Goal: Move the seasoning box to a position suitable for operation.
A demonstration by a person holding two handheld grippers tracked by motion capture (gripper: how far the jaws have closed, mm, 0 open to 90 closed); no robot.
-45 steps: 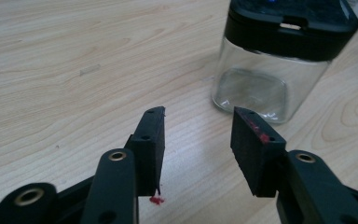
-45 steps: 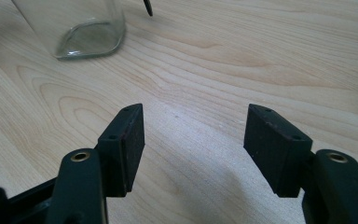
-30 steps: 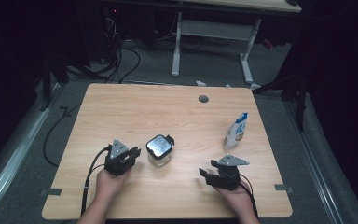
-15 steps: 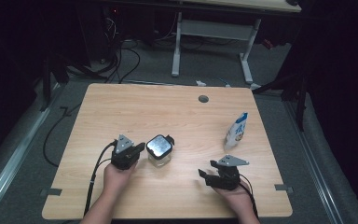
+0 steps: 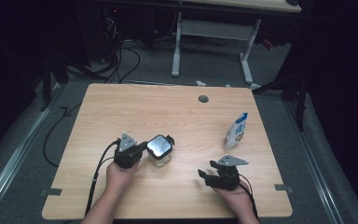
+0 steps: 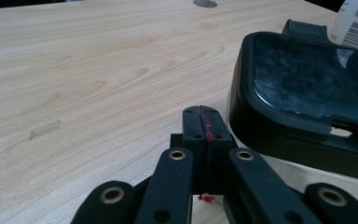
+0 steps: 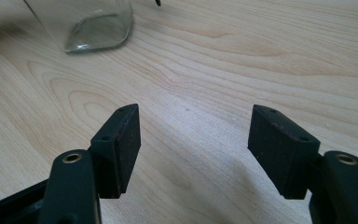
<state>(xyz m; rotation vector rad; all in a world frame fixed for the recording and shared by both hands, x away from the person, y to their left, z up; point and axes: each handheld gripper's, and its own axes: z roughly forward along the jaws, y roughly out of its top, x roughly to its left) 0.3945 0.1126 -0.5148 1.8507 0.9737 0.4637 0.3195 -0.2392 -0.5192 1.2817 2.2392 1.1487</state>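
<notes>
My left tongs (image 6: 204, 122) are fully closed on nothing, just beside the glass jar (image 5: 159, 151) with its black lid, near the counter (image 5: 135, 107) middle; my right tongs (image 7: 193, 140) stand wide open, empty

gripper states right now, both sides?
Left gripper: closed, holding nothing, jaws pressed together beside the glass jar with the black lid.
Right gripper: open, empty, over bare table.

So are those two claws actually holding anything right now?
No. The left claw is shut on nothing beside the glass jar, and the right claw is open over bare table.
</notes>
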